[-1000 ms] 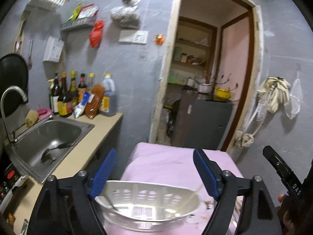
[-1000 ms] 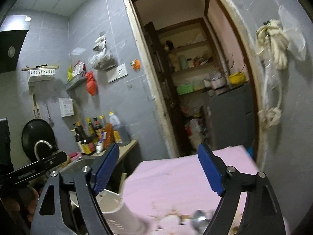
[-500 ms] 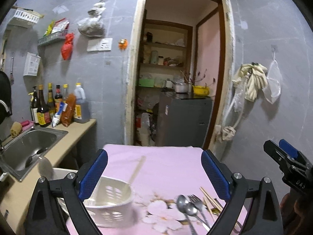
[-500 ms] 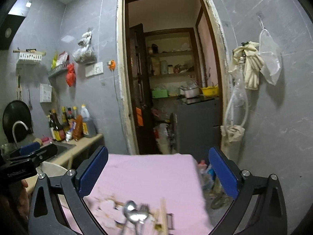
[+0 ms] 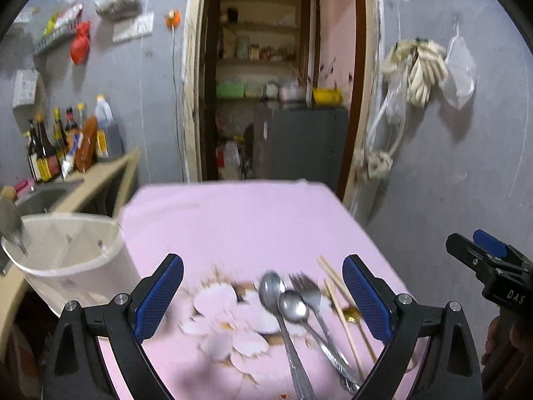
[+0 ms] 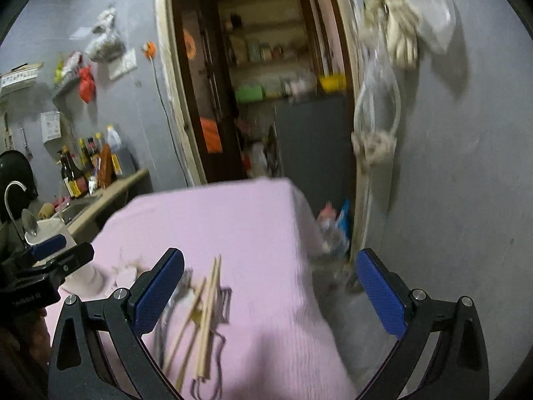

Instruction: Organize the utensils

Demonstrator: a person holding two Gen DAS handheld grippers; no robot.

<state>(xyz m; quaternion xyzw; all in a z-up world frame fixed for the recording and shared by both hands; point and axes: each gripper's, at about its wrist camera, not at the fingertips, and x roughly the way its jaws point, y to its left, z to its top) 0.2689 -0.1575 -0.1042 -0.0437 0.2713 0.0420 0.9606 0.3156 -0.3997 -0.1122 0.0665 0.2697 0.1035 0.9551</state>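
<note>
Approach step: left gripper [image 5: 263, 296] and right gripper [image 6: 269, 290] both spread, empty; next, clamp spoon [image 5: 271, 288], carry to holder [image 5: 71, 256]

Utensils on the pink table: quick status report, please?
Left tool open, empty, above the spoons and fork. Right tool open, empty, near the chopsticks. White holder stands left, apart. Nothing blocking.

White letters "DAS" on the black body of the right hand-held gripper [image 5: 492, 260], faint white print on the left hand-held gripper [image 6: 50, 260], perhaps ending "AI", bottle labels unreadable
</note>
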